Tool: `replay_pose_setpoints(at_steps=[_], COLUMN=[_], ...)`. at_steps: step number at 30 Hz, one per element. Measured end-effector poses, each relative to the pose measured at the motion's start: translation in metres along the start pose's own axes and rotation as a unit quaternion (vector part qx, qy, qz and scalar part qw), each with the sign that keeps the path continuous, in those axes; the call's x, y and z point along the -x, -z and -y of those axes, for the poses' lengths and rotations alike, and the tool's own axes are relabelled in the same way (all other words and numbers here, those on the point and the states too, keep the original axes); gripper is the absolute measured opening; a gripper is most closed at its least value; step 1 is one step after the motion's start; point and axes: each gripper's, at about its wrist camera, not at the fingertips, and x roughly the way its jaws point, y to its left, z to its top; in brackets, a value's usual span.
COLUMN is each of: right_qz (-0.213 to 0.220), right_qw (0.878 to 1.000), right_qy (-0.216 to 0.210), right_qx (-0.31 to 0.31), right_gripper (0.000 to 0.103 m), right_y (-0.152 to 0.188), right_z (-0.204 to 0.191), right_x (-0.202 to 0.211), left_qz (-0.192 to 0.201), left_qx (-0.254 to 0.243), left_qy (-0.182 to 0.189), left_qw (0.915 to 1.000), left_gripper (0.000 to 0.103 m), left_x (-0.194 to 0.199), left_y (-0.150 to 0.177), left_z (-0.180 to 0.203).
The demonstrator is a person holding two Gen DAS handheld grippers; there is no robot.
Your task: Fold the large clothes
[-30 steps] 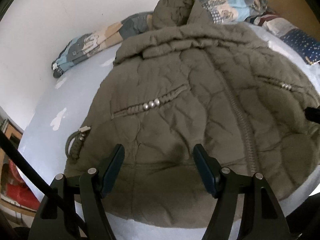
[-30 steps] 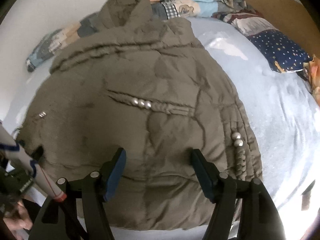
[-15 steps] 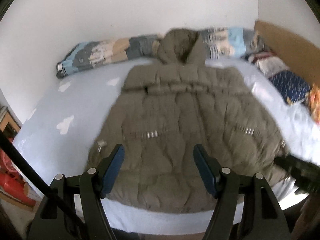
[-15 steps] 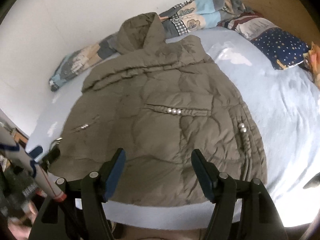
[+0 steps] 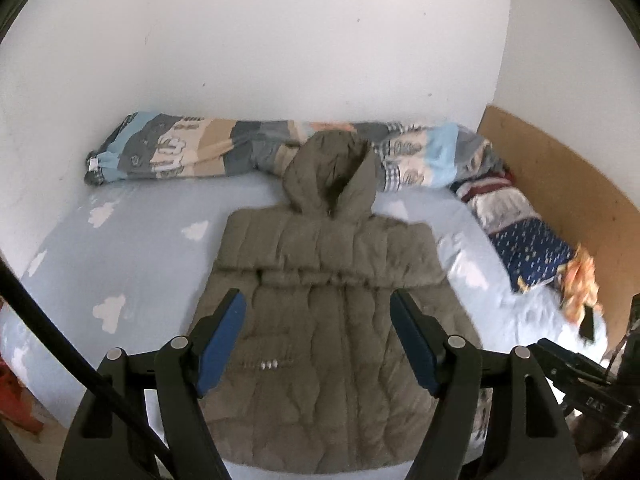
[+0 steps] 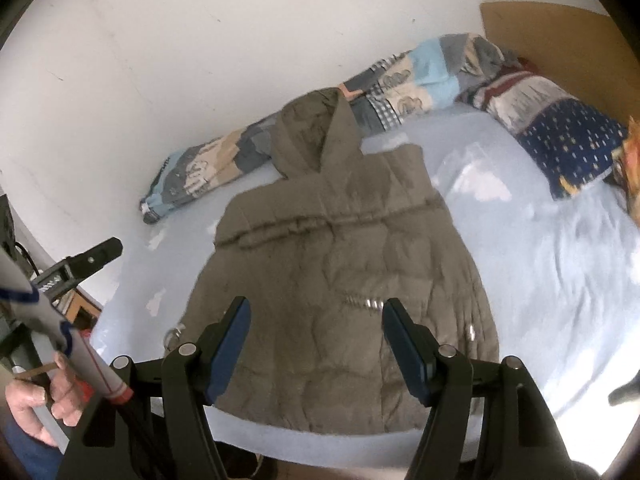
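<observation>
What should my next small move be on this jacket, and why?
Probably bring both grippers down to one side edge. The olive jacket lies flat on the bed, hood toward the wall, while the left gripper and right gripper hang open above it, holding nothing.

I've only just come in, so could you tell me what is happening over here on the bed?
A person holds a pair of tongs in each hand above an olive hooded puffer coat spread flat on the bed, hood toward the wall. The left tongs and right tongs are both open, hold nothing and do not touch the coat. Its sleeves look tucked in; no lengthwise fold is visible. A rolled duvet lies along the wall.
</observation>
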Motion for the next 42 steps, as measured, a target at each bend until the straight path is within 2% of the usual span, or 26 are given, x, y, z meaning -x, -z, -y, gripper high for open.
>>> replay_pose_setpoints(at_steps=[6,12,15,19,23,29,32,35,38,42], right_qz=[0.003,-0.014,-0.015,-0.014,-0.022,-0.055,-0.063,-0.066,-0.064,-0.052], right_qw=[1.000,0.999,0.999,0.997,0.996,0.997,0.998,0.997,0.996,0.996], right_qy=[-0.024,-0.028,-0.018,-0.008,0.008,0.011,0.020,0.045,0.062,0.067], right_qx=[0.009,0.026,0.046,0.082,0.090,0.052,0.024,0.024,0.013,0.009], right_gripper=[0.073,0.073,0.077,0.081,0.083,0.083,0.083,0.083,0.083,0.083], right_y=[-0.061,-0.129,-0.170,-0.229,-0.284,-0.350,-0.376,-0.395,-0.409,-0.424], right_z=[-0.009,-0.016,-0.022,-0.032,-0.030,0.002,0.022,0.037,0.050,0.055], right_x=[0.006,0.012,0.012,-0.011,-0.078,-0.229,-0.305,-0.367,-0.419,-0.467], left_qz=[-0.004,-0.013,-0.007,-0.027,-0.069,-0.121,-0.130,-0.123,-0.097,-0.091], left_qx=[-0.016,-0.067,-0.095,-0.119,-0.097,-0.029,-0.020,-0.028,-0.045,-0.062], left_qy=[-0.014,-0.024,-0.041,-0.030,-0.025,-0.006,-0.004,-0.005,-0.011,-0.038], left_qw=[0.9998,0.9974,0.9946,0.9921,0.9926,0.9923,0.9913,0.9921,0.9942,0.9932], left_gripper=[0.075,0.078,0.082,0.085,0.085,0.085,0.085,0.085,0.085,0.085], left_x=[-0.011,-0.040,-0.069,-0.140,-0.241,-0.395,-0.451,-0.487,-0.516,-0.552], left_y=[-0.069,-0.149,-0.190,-0.237,-0.263,-0.279,-0.284,-0.286,-0.294,-0.294], left_z=[-0.007,-0.002,0.003,0.004,-0.016,-0.052,-0.053,-0.048,-0.040,-0.037])
